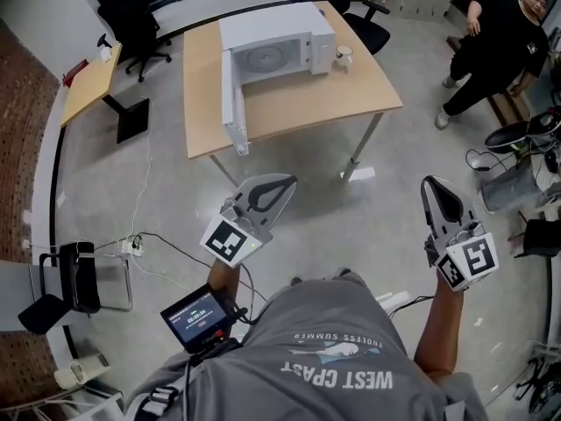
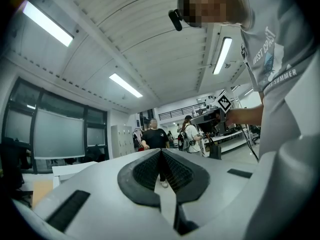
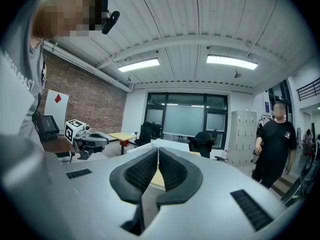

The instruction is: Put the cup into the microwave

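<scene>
A white microwave (image 1: 279,39) stands on a wooden table (image 1: 342,95) far ahead, its door (image 1: 233,103) swung wide open to the left. A small white cup (image 1: 344,55) sits on the table just right of the microwave. My left gripper (image 1: 282,182) is held well short of the table over the floor, jaws shut and empty. My right gripper (image 1: 429,185) is level with it to the right, also shut and empty. In the left gripper view the pads (image 2: 150,170) meet with nothing between them. In the right gripper view the pads (image 3: 171,170) touch at the tips, and the microwave (image 3: 167,145) shows beyond them.
A second small table (image 1: 88,82) and black office chairs (image 1: 131,20) stand at the left rear. A person in black (image 1: 500,42) sits at the far right. Cables and a power strip (image 1: 131,246) lie on the floor at left; bins and gear (image 1: 517,182) crowd the right side.
</scene>
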Demonstrator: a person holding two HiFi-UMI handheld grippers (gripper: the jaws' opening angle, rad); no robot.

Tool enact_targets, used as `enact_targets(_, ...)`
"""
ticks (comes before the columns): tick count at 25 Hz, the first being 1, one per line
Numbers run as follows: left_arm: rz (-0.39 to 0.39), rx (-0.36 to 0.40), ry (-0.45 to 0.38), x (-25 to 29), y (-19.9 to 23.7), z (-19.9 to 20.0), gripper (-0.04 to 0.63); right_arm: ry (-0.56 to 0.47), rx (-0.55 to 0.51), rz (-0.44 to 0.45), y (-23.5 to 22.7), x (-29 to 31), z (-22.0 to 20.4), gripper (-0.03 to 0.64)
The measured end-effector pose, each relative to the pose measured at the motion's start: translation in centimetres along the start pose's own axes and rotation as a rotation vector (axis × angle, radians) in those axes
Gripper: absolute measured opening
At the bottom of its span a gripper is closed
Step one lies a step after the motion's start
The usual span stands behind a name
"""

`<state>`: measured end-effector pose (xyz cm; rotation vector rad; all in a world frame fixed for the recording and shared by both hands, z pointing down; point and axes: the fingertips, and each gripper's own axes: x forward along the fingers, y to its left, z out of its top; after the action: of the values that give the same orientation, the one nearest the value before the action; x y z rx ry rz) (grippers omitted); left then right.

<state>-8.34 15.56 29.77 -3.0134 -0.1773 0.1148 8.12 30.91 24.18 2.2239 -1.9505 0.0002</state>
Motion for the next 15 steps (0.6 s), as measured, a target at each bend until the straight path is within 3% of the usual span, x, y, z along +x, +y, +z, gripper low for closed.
enact_targets(9,0.081,-0.009,0.068,-0.5,5.3,-2.6,0.020,-0.006,0.003,0.087,-1.9,8.8,-0.2,0.020)
enact_targets(15,0.182,-0.001,0.098,0.8,10.9,-3.7,0.020,-0.012,0.028,0.177,-4.7,17.7,-0.7,0.020)
